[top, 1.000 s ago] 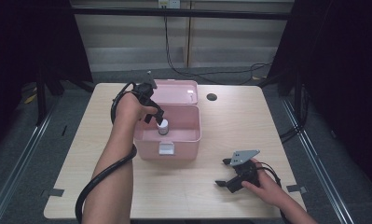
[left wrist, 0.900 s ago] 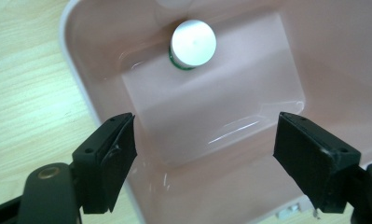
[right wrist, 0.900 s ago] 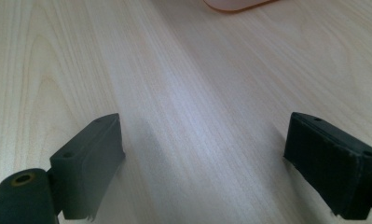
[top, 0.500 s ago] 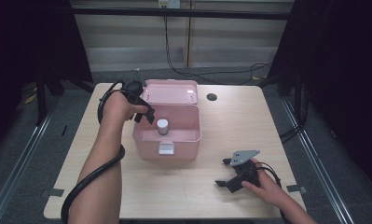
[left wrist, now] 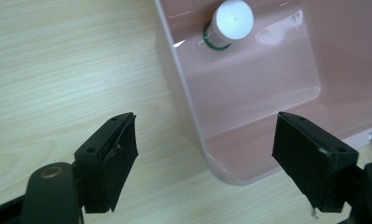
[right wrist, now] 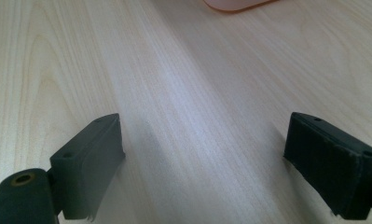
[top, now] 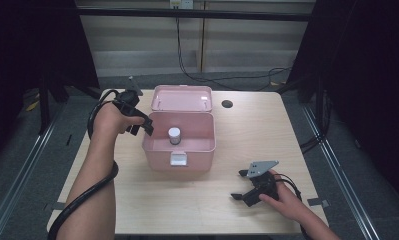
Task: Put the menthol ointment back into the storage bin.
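My left gripper (top: 139,122) had its jaws spread, empty, just beside the open pink plastic box (top: 178,150). A white-capped small bottle (top: 174,135) stood inside. My right gripper (top: 243,185), jaws spread, rested on the pale wooden counter (top: 197,205).

Black left gripper (top: 141,125), screwed fingers (left wrist: 106,168), thick cable

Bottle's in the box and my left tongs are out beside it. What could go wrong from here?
1. The left tongs hang open at the pink box's left wall, straddling its corner in the left gripper view; a careless move may knock the box.
2. The small bottle stands upright and unsupported inside; a jolt might tip it.
3. The lid leans open behind; swinging it shut hard could shift the box on the table.
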The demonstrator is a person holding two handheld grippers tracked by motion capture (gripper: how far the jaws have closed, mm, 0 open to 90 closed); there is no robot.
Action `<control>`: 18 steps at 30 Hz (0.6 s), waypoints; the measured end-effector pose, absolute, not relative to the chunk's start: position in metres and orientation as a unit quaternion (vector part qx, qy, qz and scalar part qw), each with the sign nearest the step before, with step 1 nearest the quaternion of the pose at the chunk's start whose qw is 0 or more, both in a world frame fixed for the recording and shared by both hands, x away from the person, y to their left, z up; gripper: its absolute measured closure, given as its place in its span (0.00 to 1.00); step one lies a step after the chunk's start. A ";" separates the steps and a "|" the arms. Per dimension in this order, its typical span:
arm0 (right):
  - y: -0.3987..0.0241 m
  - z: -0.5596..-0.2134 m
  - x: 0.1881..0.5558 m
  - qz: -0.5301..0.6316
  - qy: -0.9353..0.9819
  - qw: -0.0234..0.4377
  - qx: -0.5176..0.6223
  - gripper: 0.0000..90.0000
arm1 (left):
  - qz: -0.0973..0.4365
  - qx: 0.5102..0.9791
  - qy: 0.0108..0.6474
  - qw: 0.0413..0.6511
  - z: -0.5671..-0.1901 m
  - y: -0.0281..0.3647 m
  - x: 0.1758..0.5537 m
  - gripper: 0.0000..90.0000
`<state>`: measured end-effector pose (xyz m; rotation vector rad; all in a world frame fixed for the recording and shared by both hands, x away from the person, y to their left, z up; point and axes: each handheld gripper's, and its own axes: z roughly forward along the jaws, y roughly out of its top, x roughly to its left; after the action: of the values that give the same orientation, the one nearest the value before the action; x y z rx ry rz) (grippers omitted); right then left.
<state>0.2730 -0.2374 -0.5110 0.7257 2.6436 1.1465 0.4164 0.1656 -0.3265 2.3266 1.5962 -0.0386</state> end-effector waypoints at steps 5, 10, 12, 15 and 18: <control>-0.237 -0.511 0.273 0.385 0.886 0.085 0.244 0.12 | -0.013 0.811 0.562 0.164 -0.329 0.178 0.411 0.24; -0.237 -0.511 0.273 0.386 0.886 0.086 0.244 0.12 | -0.010 0.806 0.568 0.169 -0.330 0.192 0.405 0.24; -0.237 -0.511 0.273 0.386 0.886 0.085 0.244 0.12 | -0.008 0.806 0.568 0.168 -0.331 0.195 0.402 0.24; -0.237 -0.511 0.273 0.386 0.886 0.086 0.243 0.12 | -0.008 0.804 0.569 0.172 -0.330 0.204 0.398 0.24; -0.237 -0.511 0.273 0.385 0.886 0.086 0.244 0.12 | -0.006 0.802 0.572 0.172 -0.330 0.209 0.395 0.24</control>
<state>0.2731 -0.2372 -0.5111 0.7259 2.6403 1.1490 0.3950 0.2088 -0.3301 2.2763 1.6216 -0.0177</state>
